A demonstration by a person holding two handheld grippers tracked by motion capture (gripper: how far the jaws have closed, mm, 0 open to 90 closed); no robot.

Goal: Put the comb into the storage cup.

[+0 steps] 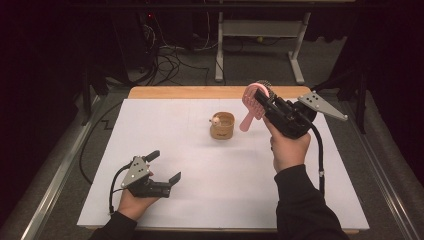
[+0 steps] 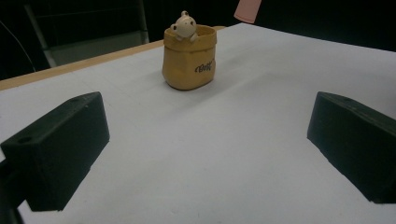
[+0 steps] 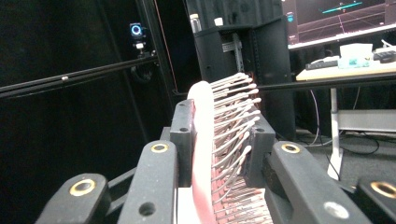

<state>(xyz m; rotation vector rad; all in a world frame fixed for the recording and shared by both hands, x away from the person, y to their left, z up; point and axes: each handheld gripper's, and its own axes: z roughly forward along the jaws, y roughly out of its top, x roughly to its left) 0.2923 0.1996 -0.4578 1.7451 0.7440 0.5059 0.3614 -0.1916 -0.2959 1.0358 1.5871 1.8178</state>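
A pink hairbrush point(image 1: 251, 102) is held in the air, its handle hanging down toward the table. My right gripper point(image 1: 261, 96) is shut on the brush head, just right of a tan sack-shaped cup point(image 1: 222, 125) with a small figure on its rim. In the right gripper view the jaws point(image 3: 219, 126) clamp the brush point(image 3: 201, 140) by its pink back and bristles. My left gripper point(image 1: 165, 166) rests open near the table's front left with nothing between its fingers. Its own view, with the gripper point(image 2: 205, 144) open, faces the cup point(image 2: 188, 58) and the brush handle's tip point(image 2: 247, 10).
A white sheet point(image 1: 200, 165) covers the table, with a wooden strip point(image 1: 200, 92) showing at the far edge. Beyond it stand a desk frame point(image 1: 220, 50) and cables on the floor point(image 1: 170, 62). A cable point(image 1: 320, 150) trails from my right gripper.
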